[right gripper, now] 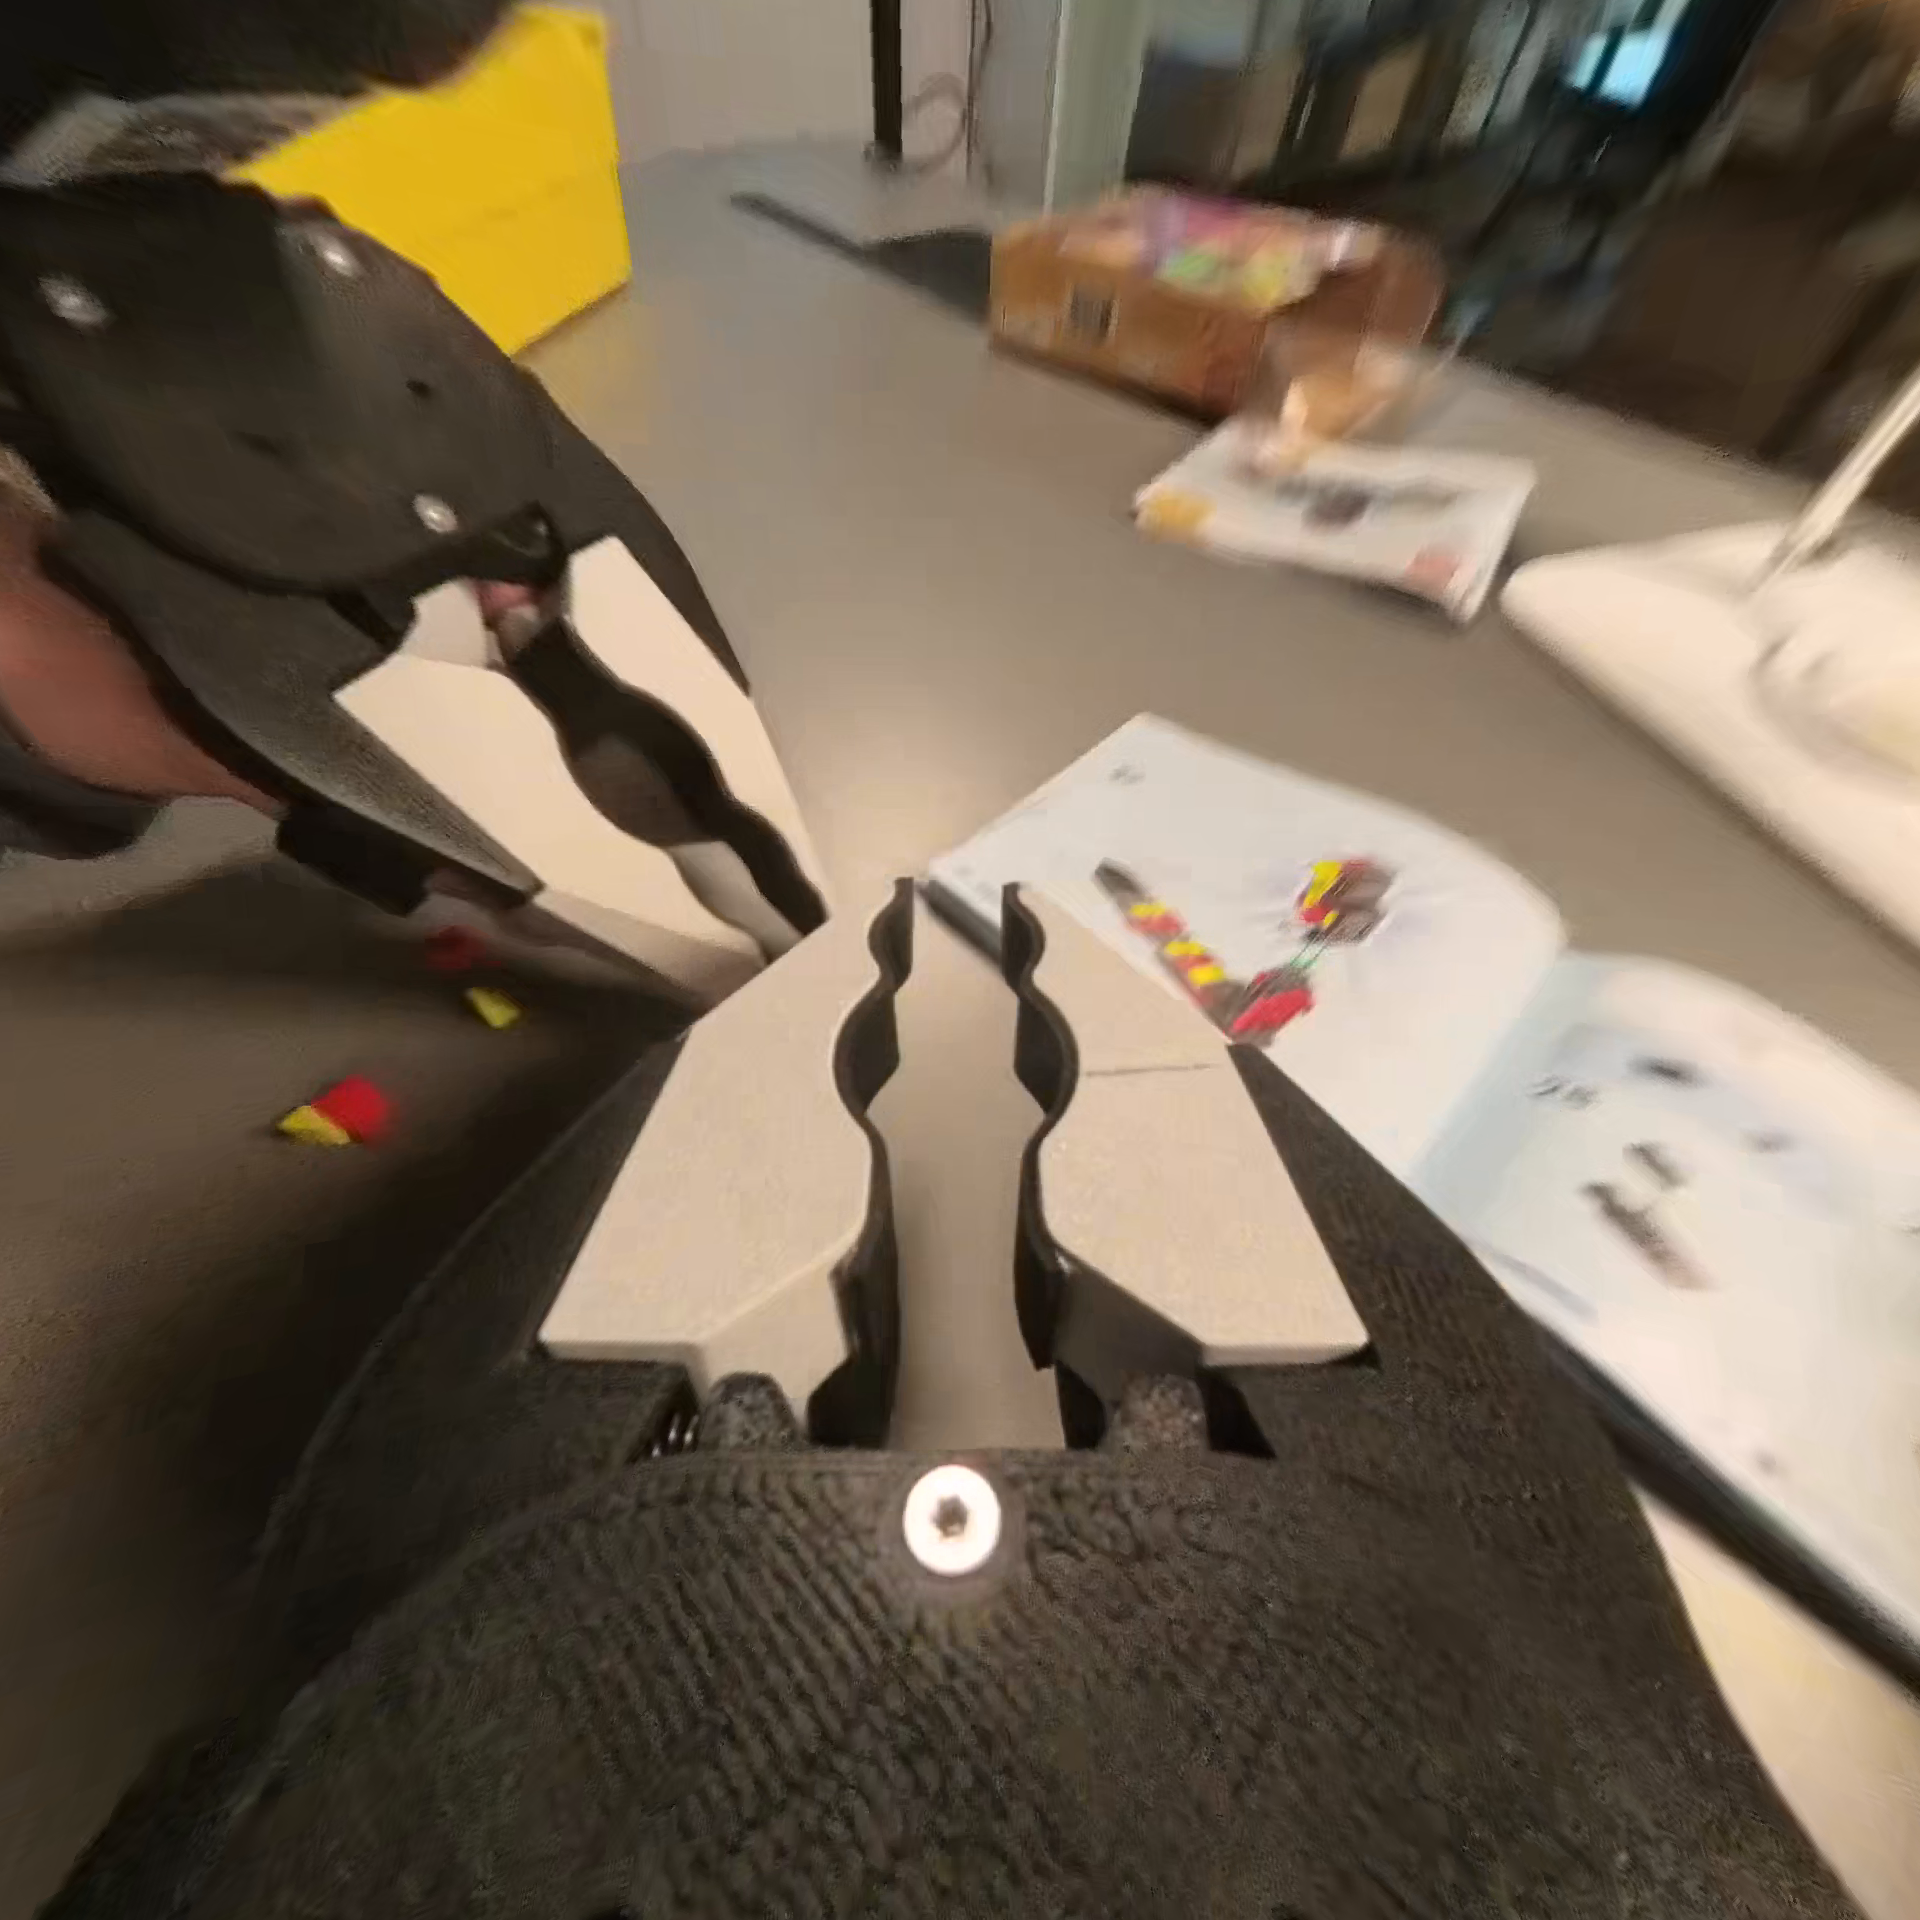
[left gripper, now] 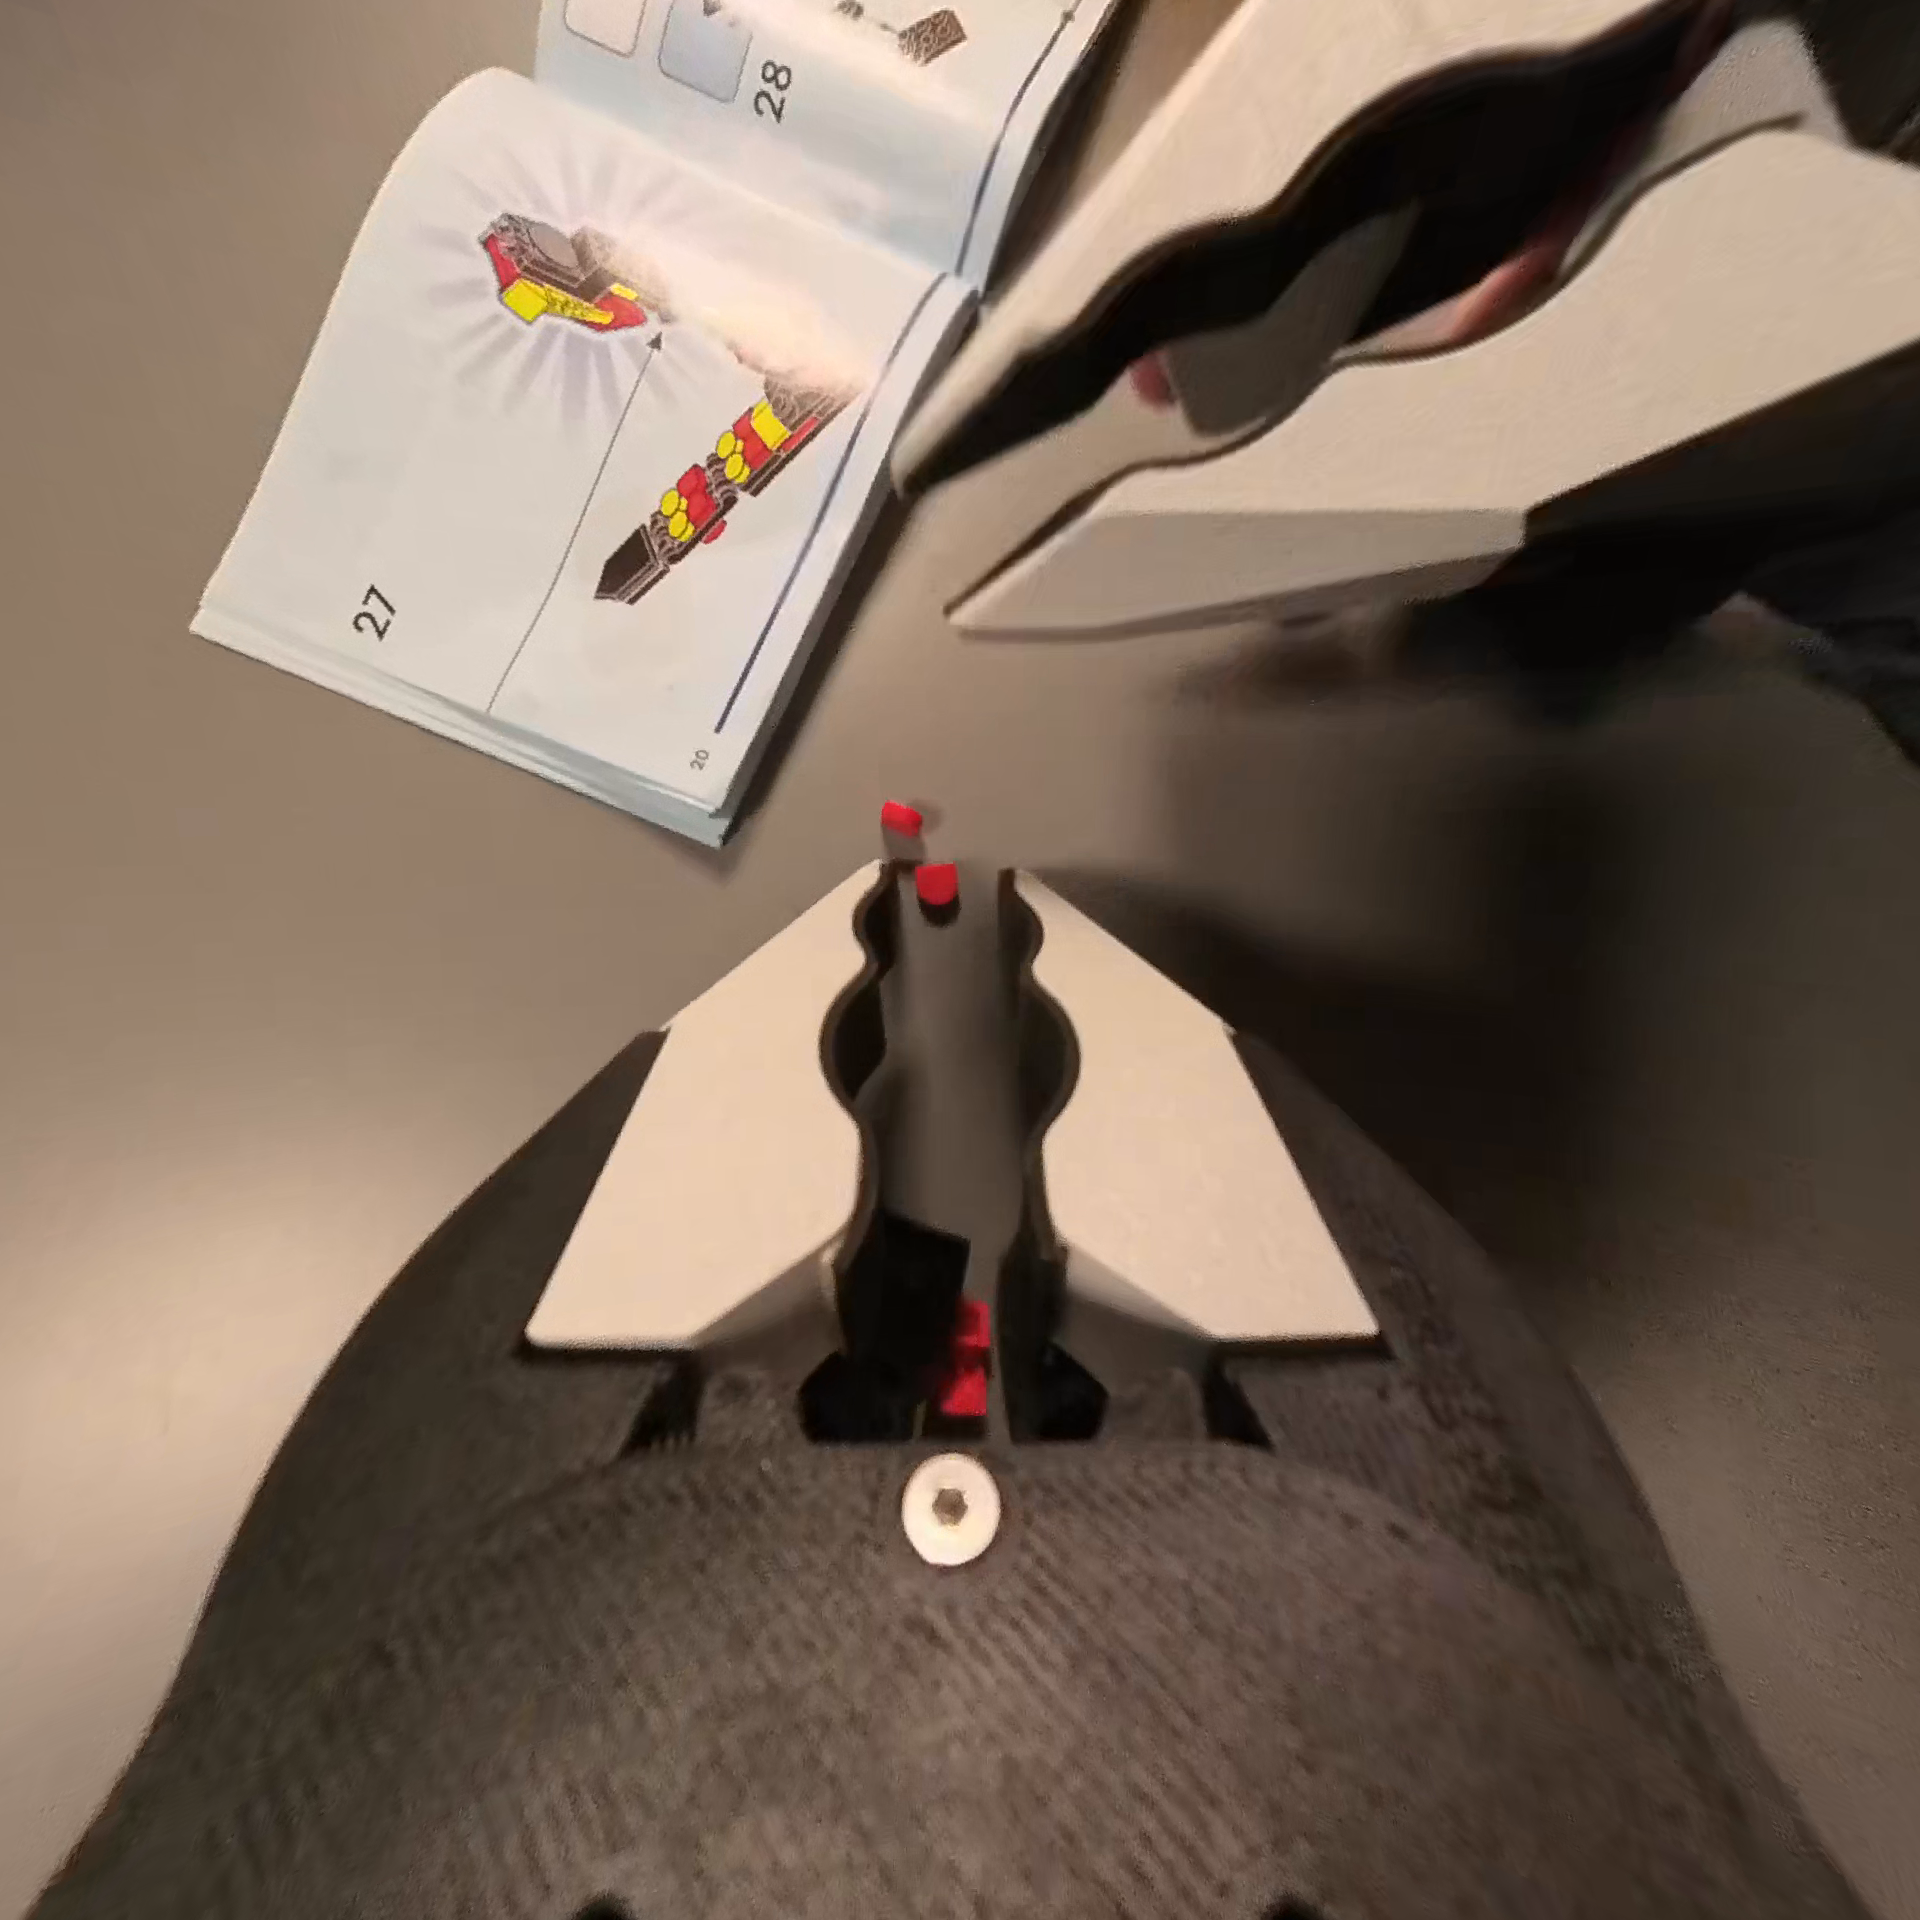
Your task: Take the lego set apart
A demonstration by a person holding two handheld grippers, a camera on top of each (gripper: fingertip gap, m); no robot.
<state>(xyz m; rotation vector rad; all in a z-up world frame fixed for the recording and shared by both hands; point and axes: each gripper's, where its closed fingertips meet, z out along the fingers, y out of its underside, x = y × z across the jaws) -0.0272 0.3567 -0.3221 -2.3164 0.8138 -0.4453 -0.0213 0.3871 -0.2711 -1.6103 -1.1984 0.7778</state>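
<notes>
Grey and matte, the table (right gripper: 914, 582) carried an open paper instruction booklet (left gripper: 540, 436), a yellow plastic bin (right gripper: 488, 177) and a brown cardboard box (right gripper: 1174, 301) toward its far side. Loose red and yellow lego pieces (right gripper: 343, 1112) lay apart on bare tabletop. Left claw (left gripper: 940, 878) stood narrowly parted with small red lego bricks (left gripper: 935, 885) at its tips; right claw (right gripper: 956, 894) gaped narrowly, holding nothing.

- Left wrist view looks steeply down along its own tongs (left gripper: 940, 883), close above the counter (left gripper: 208, 935).
- Right wrist view looks forward, lower and flatter, across the counter (right gripper: 935, 623).
- Both share the open booklet (left gripper: 582, 447) (right gripper: 1299, 935).
</notes>
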